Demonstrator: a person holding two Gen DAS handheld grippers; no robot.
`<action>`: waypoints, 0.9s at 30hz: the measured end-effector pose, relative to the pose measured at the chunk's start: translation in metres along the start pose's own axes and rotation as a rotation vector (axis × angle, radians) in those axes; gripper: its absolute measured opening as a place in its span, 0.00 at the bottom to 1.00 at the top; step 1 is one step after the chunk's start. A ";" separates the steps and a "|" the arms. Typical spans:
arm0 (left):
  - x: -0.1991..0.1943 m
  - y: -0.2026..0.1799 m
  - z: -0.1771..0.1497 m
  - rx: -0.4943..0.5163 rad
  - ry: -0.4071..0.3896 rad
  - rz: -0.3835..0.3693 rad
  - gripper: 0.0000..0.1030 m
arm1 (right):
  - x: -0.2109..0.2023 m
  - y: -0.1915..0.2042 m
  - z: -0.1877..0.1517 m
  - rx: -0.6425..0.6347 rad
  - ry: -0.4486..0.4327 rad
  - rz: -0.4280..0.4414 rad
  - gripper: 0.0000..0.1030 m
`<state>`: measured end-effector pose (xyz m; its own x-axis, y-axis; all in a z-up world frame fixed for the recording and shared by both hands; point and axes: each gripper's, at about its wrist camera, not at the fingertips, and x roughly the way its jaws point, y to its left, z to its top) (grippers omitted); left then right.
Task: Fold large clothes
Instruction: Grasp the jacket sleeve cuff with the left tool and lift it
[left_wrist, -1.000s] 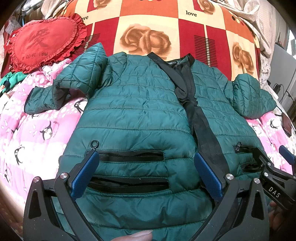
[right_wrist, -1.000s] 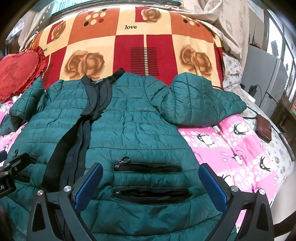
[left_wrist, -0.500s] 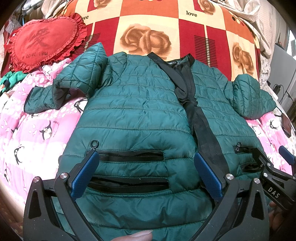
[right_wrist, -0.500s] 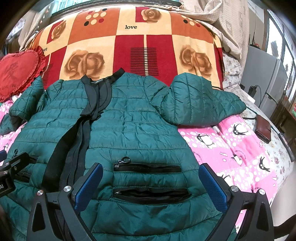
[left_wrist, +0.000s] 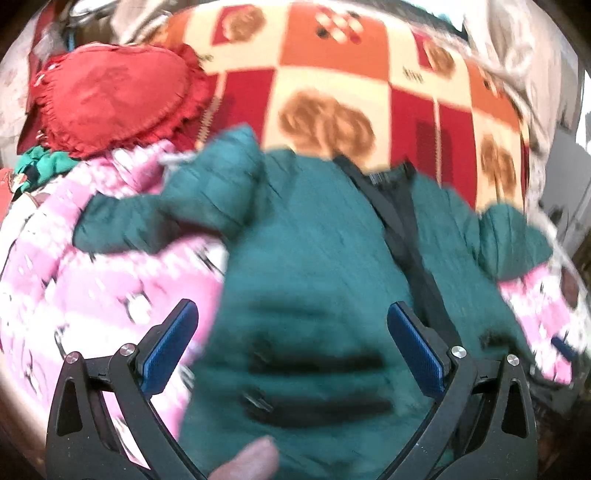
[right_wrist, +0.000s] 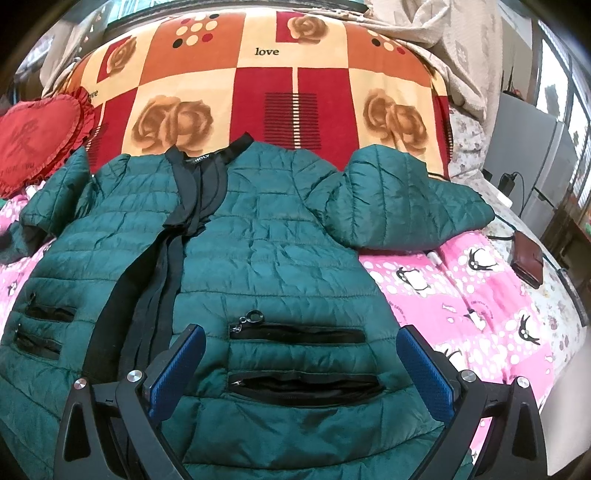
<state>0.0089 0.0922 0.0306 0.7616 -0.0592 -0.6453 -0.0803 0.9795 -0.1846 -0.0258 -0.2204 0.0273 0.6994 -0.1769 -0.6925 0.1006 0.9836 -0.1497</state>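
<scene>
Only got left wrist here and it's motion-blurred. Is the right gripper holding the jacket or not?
Observer: No. The right gripper is open, jaws wide apart over the green jacket, gripping nothing.
Operator: What's between the jaws?
Observer: Two black pocket zips: the upper zip, with a ring pull, and the lower zip beneath it.
Operator: Anything loose on the bed on that side?
Observer: A brown wallet lies near the bed's right edge on the pink penguin sheet, beyond the bent sleeve and apart from it.
</scene>
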 end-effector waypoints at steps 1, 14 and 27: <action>0.001 0.016 0.006 -0.023 -0.008 -0.026 1.00 | 0.000 0.000 0.000 -0.001 -0.002 0.000 0.99; 0.065 0.255 0.021 -0.392 0.098 0.003 0.99 | 0.001 0.003 0.000 -0.007 0.000 0.006 0.99; 0.145 0.303 0.043 -0.572 0.066 -0.108 0.93 | 0.014 -0.001 0.000 0.028 0.052 0.040 0.99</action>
<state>0.1230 0.3886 -0.0871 0.7449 -0.1827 -0.6416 -0.3526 0.7087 -0.6111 -0.0162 -0.2236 0.0180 0.6658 -0.1388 -0.7331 0.0940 0.9903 -0.1020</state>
